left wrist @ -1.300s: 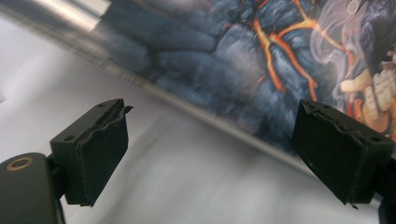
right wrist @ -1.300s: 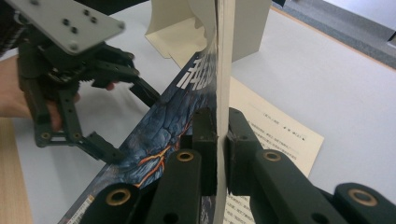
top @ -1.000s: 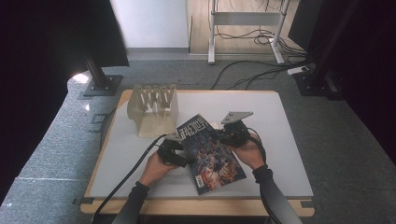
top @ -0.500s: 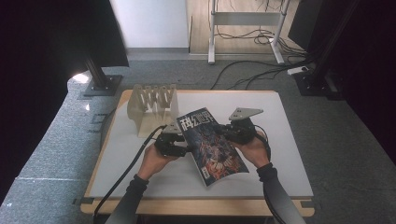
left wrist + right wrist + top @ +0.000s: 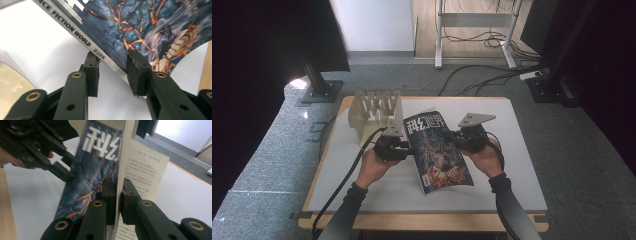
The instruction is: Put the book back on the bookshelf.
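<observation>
A magazine (image 5: 437, 152) is held tilted above the white counter (image 5: 522, 165), just in front of a pale wooden rack (image 5: 374, 107). The right hand-held gripper (image 5: 117, 195) is clamped on the magazine's page edge, its forearm reaching in beside the magazine. The left hand-held gripper (image 5: 113, 71) straddles the spine edge; its jaws have just been closing, though whether the pads press on it I cannot tell.

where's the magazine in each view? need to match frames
High view: magazine at table centre, between both grippers.
Left gripper view: its cover spans the top, spine edge between the jaws.
Right gripper view: centre, cover left of the jaws, pages right.
Shared landmark: orange lava cracks on the dark cover.
</observation>
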